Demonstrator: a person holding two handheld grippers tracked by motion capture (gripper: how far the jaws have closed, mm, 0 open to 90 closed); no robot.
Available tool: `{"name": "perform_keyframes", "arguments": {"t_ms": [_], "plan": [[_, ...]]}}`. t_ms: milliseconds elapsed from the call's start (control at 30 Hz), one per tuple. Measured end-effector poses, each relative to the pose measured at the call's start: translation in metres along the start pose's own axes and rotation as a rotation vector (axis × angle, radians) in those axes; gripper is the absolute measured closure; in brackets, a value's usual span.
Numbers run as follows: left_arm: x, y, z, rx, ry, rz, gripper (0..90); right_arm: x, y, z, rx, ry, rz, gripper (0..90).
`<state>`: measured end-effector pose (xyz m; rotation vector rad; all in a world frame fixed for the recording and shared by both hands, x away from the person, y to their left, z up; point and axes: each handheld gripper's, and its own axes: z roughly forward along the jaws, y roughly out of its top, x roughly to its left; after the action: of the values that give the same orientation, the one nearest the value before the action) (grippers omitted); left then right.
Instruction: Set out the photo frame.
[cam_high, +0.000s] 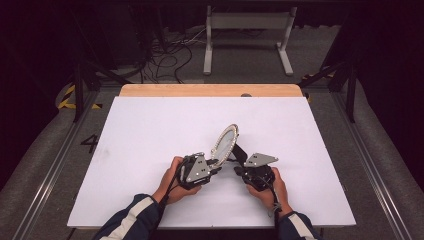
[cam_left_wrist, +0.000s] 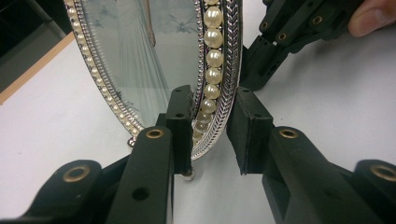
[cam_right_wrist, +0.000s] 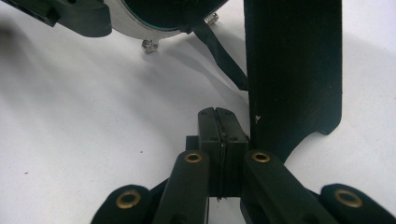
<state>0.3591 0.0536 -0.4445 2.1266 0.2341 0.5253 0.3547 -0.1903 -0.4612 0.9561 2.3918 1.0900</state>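
Item: oval pearl-rimmed picture frame (cam_high: 225, 142), tilted upright at mid-table (cam_high: 150, 130), long axis leaning up and away.
Left gripper (cam_left_wrist: 210, 135): jaws part-open, straddling the frame's lower rim (right jaw apart from the rim; grip not certain).
Right gripper (cam_right_wrist: 218, 144): jaws closed, empty, just beside the black easel stand (cam_right_wrist: 292, 65).
Nearer hand: left.

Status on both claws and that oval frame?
Left claw straddles oval pearl-rimmed silver picture frame, gap visible. Right claw shut, empty, beside black stand flap. Nothing blocking.
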Motion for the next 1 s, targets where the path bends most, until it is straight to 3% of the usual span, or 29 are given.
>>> {"name": "perform_keyframes", "arguments": {"t_ms": [167,433,800,1000], "plan": [[0.003,-0.002,-0.002,-0.029,-0.043,-0.031,70.2,-0.001,0.000,0.001,0.001,-0.005,0.000,90.0],[0.004,-0.002,-0.005,-0.035,-0.064,-0.034,68.9,-0.005,0.000,0.001,-0.003,-0.014,0.013,90.0],[0.007,-0.004,-0.007,-0.010,-0.072,-0.028,70.6,-0.008,0.000,0.001,-0.001,-0.026,0.022,88.9],[0.012,-0.010,-0.022,0.012,-0.063,-0.032,70.7,0.004,0.003,-0.006,-0.038,-0.013,0.013,84.1]]}}
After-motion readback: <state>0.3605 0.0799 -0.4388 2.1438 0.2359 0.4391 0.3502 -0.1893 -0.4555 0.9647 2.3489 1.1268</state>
